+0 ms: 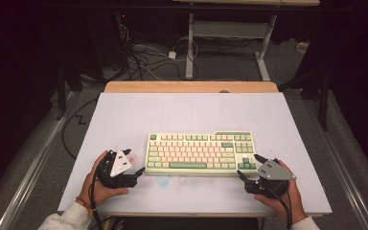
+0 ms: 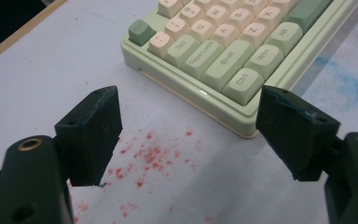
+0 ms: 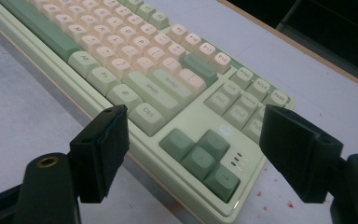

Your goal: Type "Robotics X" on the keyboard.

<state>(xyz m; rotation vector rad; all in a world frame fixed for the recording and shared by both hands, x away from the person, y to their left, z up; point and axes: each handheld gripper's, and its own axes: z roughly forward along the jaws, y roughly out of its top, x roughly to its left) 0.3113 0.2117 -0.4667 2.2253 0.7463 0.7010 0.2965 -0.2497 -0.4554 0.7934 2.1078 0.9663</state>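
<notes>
A pale green keyboard (image 1: 201,153) with cream and green keys lies flat near the front middle of the white tabletop (image 1: 187,110). My left gripper (image 1: 135,160) is at its left end, jaws open. In the left gripper view the keyboard's front-left corner (image 2: 242,121) with the Ctrl key sits just beyond the gap of the left gripper (image 2: 189,135). My right gripper (image 1: 248,165) is at the keyboard's right end, open. In the right gripper view, the right gripper (image 3: 193,149) stands spread over the arrow-key corner of the keyboard (image 3: 121,51). Nothing is held.
Red specks (image 2: 149,158) stain the board by the left gripper, and a blue smear (image 2: 345,84) lies in front of the keyboard. A wooden strip (image 1: 191,86) edges the table's far side. Beyond it are floor cables (image 1: 143,55) and desk legs (image 1: 189,48).
</notes>
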